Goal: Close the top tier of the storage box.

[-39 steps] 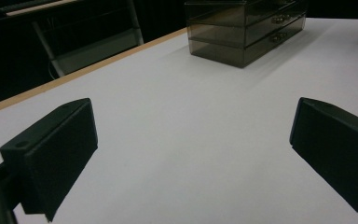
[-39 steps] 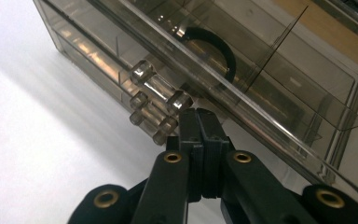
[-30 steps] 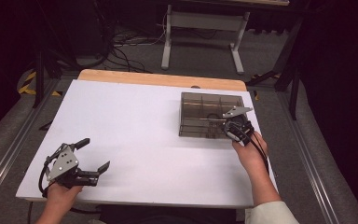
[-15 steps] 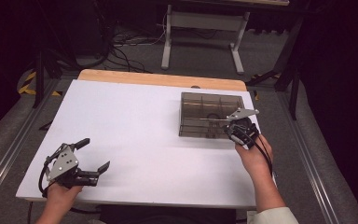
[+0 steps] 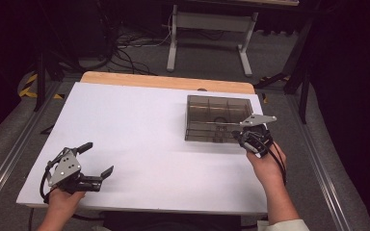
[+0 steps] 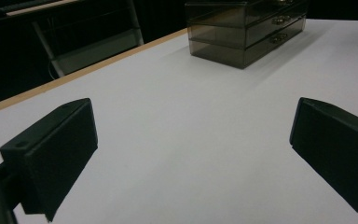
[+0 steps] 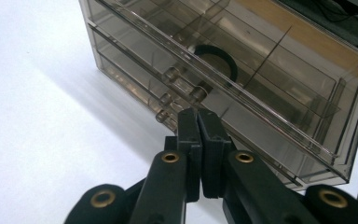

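I see my right gripper (image 7: 198, 122) with its jaws pressed together, its tips just at the knobs (image 7: 196, 93) on the front of the smoky drawer box (image 5: 218, 118). That box is clear brown plastic, a dark ring (image 7: 213, 59) inside. My left gripper (image 5: 95, 160), well apart from it, is spread wide.

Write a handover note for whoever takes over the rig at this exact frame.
Right gripper: jaws closed together at the front of the smoky drawer box, beside its small knobs; whether a knob is pinched cannot be told.
Left gripper: open, holding nothing, low over the white table at the near left.
Done: gripper is at the drawers.
Left: all drawers look shut; a dark ring lies inside.
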`<move>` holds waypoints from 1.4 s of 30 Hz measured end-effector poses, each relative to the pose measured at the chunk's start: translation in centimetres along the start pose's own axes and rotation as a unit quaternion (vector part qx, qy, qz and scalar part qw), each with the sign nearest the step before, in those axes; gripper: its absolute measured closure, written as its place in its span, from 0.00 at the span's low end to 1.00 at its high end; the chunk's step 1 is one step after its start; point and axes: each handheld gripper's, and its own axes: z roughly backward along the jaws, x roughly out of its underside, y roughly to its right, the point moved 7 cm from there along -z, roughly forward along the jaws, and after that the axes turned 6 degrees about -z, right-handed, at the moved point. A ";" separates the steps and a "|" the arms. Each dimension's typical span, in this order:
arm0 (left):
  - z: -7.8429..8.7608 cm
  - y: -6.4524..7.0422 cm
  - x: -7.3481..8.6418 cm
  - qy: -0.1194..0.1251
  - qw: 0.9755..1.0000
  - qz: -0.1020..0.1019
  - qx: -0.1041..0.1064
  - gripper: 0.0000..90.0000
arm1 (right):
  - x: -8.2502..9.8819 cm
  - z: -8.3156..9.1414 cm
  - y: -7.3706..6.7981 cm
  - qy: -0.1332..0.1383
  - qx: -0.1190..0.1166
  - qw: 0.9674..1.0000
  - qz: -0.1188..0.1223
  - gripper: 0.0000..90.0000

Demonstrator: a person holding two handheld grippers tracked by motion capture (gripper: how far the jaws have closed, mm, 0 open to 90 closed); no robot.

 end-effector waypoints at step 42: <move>0.5 -0.1 0.1 0.002 1.000 0.000 -0.007 0.02 | 3.5 2.6 -5.6 0.154 -0.154 0.975 0.034 0.11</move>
